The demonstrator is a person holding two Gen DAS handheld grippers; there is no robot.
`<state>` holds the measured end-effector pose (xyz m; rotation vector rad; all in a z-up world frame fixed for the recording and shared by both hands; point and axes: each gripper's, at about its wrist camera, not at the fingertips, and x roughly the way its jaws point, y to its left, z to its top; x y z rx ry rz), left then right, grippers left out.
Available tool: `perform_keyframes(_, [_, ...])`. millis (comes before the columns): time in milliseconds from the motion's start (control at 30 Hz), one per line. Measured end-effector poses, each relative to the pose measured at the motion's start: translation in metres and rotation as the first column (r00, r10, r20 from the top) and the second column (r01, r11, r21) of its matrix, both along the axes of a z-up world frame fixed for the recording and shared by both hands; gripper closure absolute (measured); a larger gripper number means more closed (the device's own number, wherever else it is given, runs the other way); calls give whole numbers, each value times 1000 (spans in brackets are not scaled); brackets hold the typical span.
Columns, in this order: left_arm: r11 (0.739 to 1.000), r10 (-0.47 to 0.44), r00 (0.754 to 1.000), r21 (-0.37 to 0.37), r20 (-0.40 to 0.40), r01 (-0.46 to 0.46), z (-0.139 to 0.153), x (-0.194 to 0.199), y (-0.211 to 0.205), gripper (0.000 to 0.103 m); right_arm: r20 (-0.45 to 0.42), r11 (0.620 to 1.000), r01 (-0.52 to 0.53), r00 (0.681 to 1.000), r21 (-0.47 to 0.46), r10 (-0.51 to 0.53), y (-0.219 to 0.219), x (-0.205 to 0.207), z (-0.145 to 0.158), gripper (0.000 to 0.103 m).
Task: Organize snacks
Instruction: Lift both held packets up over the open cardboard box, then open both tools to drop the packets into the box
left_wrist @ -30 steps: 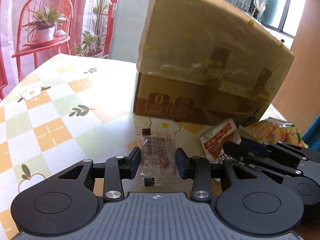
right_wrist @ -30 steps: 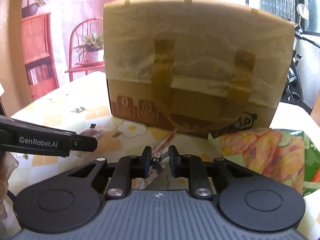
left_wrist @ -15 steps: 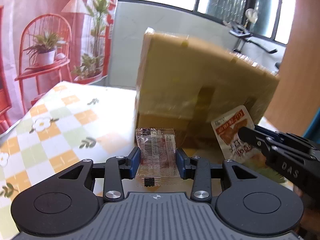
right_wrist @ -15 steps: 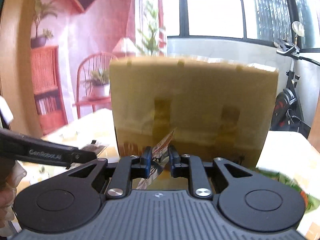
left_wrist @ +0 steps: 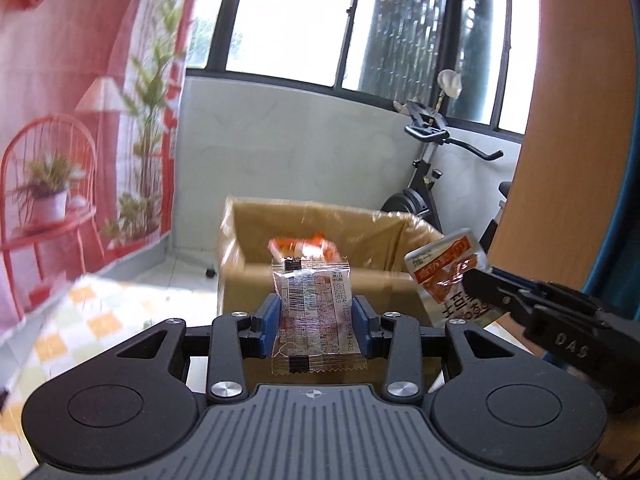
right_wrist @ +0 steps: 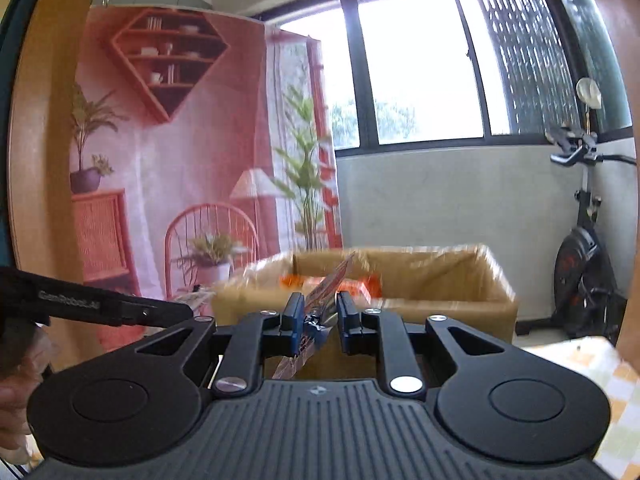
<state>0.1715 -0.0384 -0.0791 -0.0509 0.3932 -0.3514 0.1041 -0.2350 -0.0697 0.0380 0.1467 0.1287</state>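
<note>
**Fingers of both grippers pinching snack packets above the open box**

Left gripper (left_wrist: 316,326): blue-padded fingers (left_wrist: 269,326) closed on the sides of a clear packet (left_wrist: 314,316) with a barcode and dark seal strips. Packet stands upright between them, its top edge rising above the pads.

Right gripper (right_wrist: 318,322): fingers (right_wrist: 294,320) drawn close, pinching a thin red-and-white sachet (right_wrist: 316,320) edge-on; the sachet tilts up toward 1 o'clock. In the left wrist view the same sachet (left_wrist: 448,276) shows face-on at 3 o'clock of the clear packet, red label with white border, held at its lower right edge by the right gripper (left_wrist: 480,284). The two packets sit near each other, not touching.

Beyond both grippers, at 12 o'clock: open cardboard box (left_wrist: 384,240), flaps up, its inside lined with glossy tape or film. Orange-and-white snack bag (left_wrist: 304,246) lies inside it, blurred.

Checked cloth on the worktop (left_wrist: 96,320) shows at 9 o'clock in the left wrist view. Exercise bike (left_wrist: 432,160) stands behind the box at 1 o'clock, against the white wall under the window. Printed pink backdrop (right_wrist: 180,140) at 10 o'clock.
</note>
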Motion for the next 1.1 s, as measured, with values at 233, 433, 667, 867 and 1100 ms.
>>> perform_keyframes(233, [999, -24, 999, 37, 23, 23, 20, 36, -27, 62, 43, 997, 53, 998, 49, -55, -32, 21, 26, 84])
perform_keyframes(433, [999, -13, 1000, 40, 28, 12, 27, 74, -42, 62, 24, 996, 88, 996, 24, -89, -48, 67, 35, 84])
perform_keyframes(667, [997, 22, 999, 69, -26, -20, 19, 111, -43, 61, -97, 992, 119, 989, 35, -115, -67, 114, 27, 83])
perform_keyframes(867, [998, 15, 998, 69, -58, -11, 10, 113, -33, 42, -142, 984, 173, 976, 49, -165, -76, 115, 18, 64])
perform_keyframes(1100, [999, -19, 999, 30, -42, 21, 6, 81, -8, 39, -98, 983, 177, 980, 42, -172, -80, 77, 19, 63])
